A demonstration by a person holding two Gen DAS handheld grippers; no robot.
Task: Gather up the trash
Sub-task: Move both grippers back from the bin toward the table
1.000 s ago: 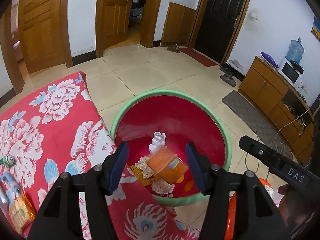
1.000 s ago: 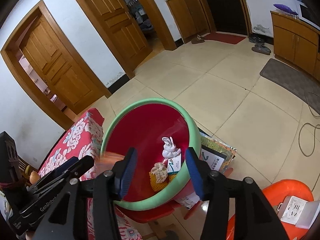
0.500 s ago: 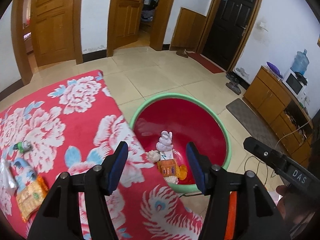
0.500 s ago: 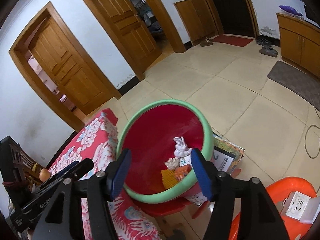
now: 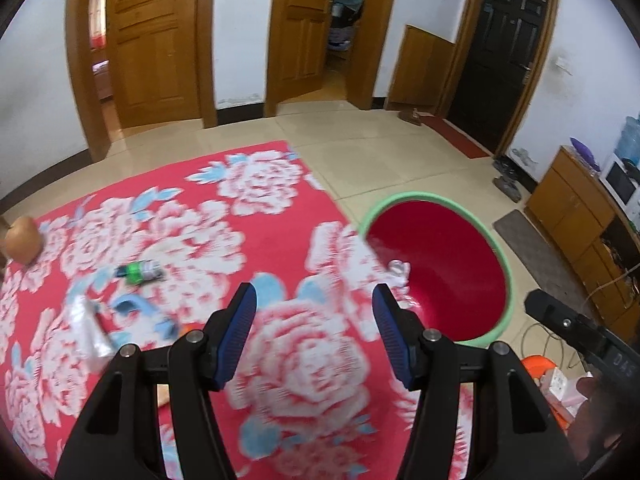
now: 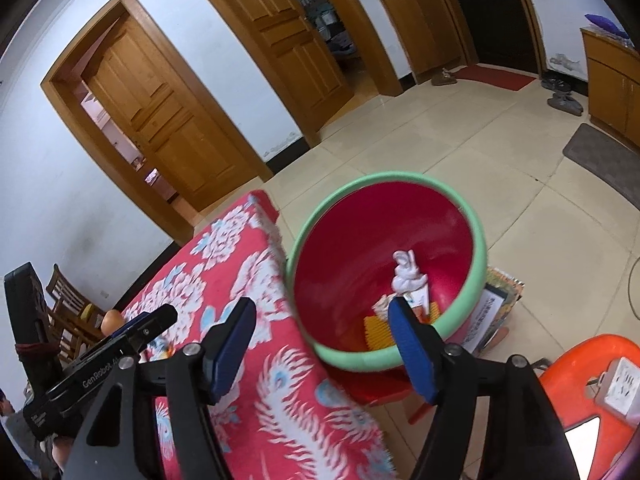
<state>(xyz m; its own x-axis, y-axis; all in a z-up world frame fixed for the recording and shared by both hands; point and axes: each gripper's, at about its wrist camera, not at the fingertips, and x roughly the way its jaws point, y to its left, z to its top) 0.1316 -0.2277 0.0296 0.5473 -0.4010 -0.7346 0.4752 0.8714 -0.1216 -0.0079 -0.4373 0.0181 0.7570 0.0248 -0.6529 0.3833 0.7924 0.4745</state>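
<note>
In the left wrist view, the left gripper hangs released and empty above the counter, which wears a red floral cloth. Trash is still lying there: a small green-and-white bottle, a clear plastic wrapper nearer the camera, and a scrap of something orange mostly hidden behind the left finger. A brown round fruit sits at the far left edge; whether it counts as trash cannot be told. The red bin with its green rim stands on the floor just beside the counter's right edge. In the right wrist view, the right gripper is likewise spread wide with nothing between its fingers, poised near the bin. Inside lie a crumpled white tissue, a yellow piece and some printed packaging, so part of the job looks done. By my judgement the task is midway: several pieces are binned, while the bottle, wrapper and orange scrap on the counter remain to be picked up.
</note>
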